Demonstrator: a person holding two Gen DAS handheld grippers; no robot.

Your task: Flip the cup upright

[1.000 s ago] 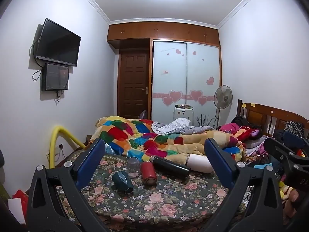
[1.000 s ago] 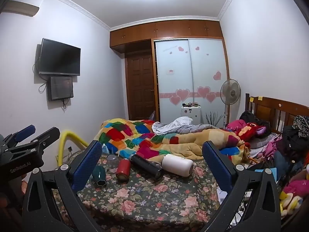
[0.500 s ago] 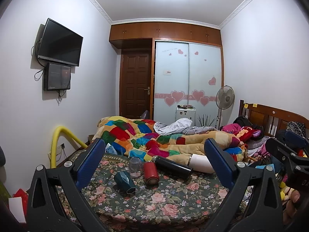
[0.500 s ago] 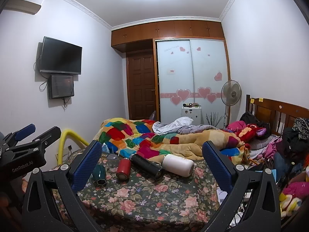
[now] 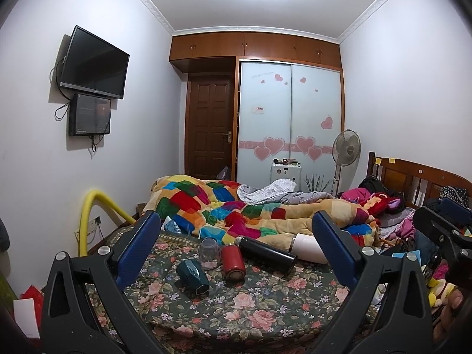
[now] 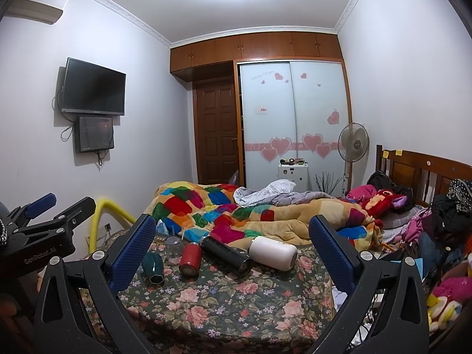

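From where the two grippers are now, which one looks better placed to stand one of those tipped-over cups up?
Probably the left gripper: the green cup and red cup lie on the floral cloth between its open fingers. The right gripper, also open, faces the white cup.

A patchwork quilt (image 5: 224,206) lies heaped across the bed, and everything reads off it. Behind it, a grey sheet (image 5: 274,191) is crumpled on top. To its left, a yellow hose (image 5: 88,206) arches against the wall, with a television (image 5: 93,63) mounted high above that and a small screen (image 5: 90,115) just under it. Beyond the quilt stand a brown door (image 5: 211,126), a sliding wardrobe (image 5: 290,118) with pink hearts, and 1 fan (image 5: 346,149). To its right, a red plush toy (image 5: 380,200) sits near the wooden headboard (image 5: 413,177).
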